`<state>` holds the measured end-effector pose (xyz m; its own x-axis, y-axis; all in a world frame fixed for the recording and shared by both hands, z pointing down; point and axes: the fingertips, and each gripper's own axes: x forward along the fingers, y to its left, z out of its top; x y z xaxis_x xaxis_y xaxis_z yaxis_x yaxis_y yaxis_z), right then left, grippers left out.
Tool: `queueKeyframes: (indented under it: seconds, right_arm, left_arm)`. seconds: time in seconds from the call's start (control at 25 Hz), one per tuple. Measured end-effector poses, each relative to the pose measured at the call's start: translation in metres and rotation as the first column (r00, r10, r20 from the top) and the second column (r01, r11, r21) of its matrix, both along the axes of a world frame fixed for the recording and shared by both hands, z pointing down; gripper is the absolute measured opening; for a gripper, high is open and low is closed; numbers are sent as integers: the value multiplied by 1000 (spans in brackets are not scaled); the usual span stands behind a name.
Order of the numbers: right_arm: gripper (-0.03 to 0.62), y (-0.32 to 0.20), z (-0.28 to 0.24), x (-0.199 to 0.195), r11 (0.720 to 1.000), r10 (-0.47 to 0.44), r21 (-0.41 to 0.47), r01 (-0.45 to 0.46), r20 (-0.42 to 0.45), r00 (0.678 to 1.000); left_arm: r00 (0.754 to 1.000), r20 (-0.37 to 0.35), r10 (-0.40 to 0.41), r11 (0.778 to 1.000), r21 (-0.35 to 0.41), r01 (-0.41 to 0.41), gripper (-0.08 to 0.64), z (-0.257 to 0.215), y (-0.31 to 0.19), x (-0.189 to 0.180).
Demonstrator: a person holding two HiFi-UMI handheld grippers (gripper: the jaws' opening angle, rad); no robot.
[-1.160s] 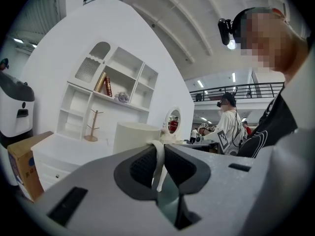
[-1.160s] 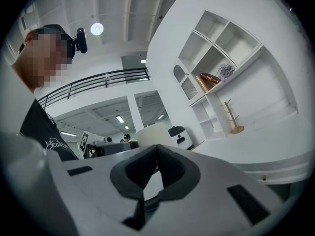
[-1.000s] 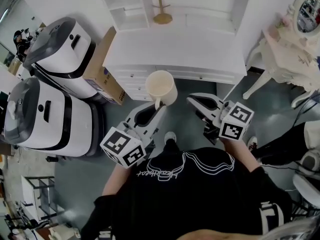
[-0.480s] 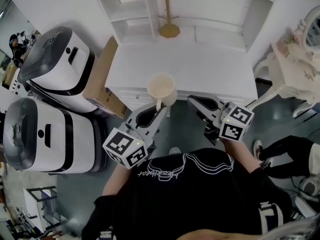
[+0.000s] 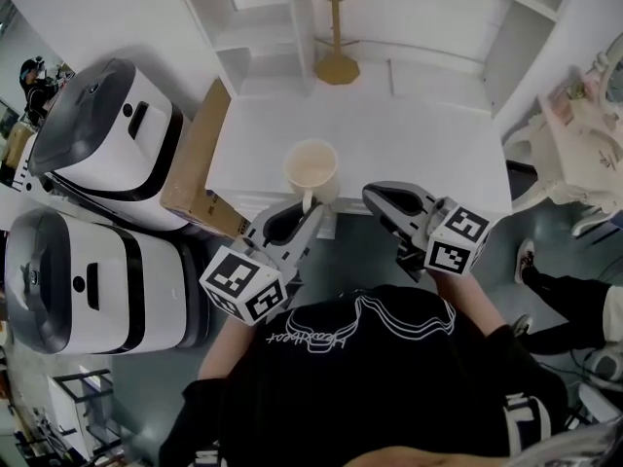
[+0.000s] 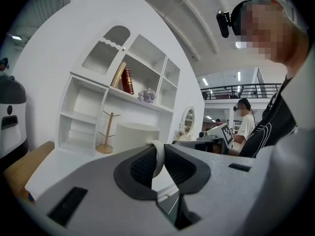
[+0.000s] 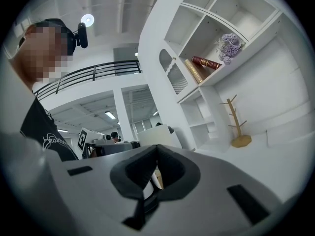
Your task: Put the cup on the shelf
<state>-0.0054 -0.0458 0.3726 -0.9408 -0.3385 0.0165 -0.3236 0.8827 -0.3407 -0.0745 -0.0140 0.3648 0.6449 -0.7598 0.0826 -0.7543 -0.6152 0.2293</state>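
Note:
The cream cup (image 5: 311,168) hangs upright over the front edge of the white desk top (image 5: 419,134). My left gripper (image 5: 311,207) is shut on the cup's handle (image 6: 158,157), and the cup's body (image 6: 134,134) rises just beyond the jaws. The white shelf unit (image 5: 258,22) with open cubbies stands at the back of the desk. My right gripper (image 5: 378,196) hovers beside the cup at the desk's front edge, its jaws shut with nothing between them (image 7: 156,150).
A wooden mug tree (image 5: 337,45) stands at the back of the desk. Two white-and-grey appliances (image 5: 112,129) (image 5: 78,270) and a cardboard box (image 5: 195,168) crowd the left side. A white chair (image 5: 584,115) and a person's leg (image 5: 574,295) are on the right.
The desk and shelf have come closer in the head view. The cup, still held by its handle, has moved from in front of the drawers to above the desk's front edge.

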Motion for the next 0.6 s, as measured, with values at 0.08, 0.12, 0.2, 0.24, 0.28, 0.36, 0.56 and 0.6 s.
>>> queueKeyframes:
  seconds: [0.08,0.12,0.2,0.24,0.28,0.36,0.56,0.6]
  right_arm:
    - [6,-10,-2,0,1000,-2,3,2,1,1000]
    - [6,-15,-3,1,1000,-4,4,4,3,1000]
    - [6,-27,-4,3,1000,-8,5,8,6,1000]
    - [6,-35,-4,4,1000,-10,5,10,6,1000]
    - [6,-44,-5,5,1000,-11,5,11,5,1000]
    - [6,-64,-6,9,1000,-10,7,10,1,1000]
    - [6,-113,-9,11,999,-43,5,43,1,999]
    - [6,-122,-10,10,999,-54,6,54,-2,999]
  left_arm:
    - [1000,-1,-7,1000,2,7,49,0,-11,-1]
    - [1000,-2,-11,1000,2,11,49,0,-16,-1]
    - [1000,-4,-20,1000,1,20,49,-1,-28,1]
    - [1000,-4,-25,1000,0,25,49,-1,-35,1]
    - [1000,-4,-30,1000,-1,30,49,-2,-42,2]
    - [999,-6,-41,999,-3,41,49,-5,-58,4]
    - [997,-5,-77,997,-2,77,49,-10,-104,8]
    - [996,-4,-86,996,1,86,49,-12,-114,8]
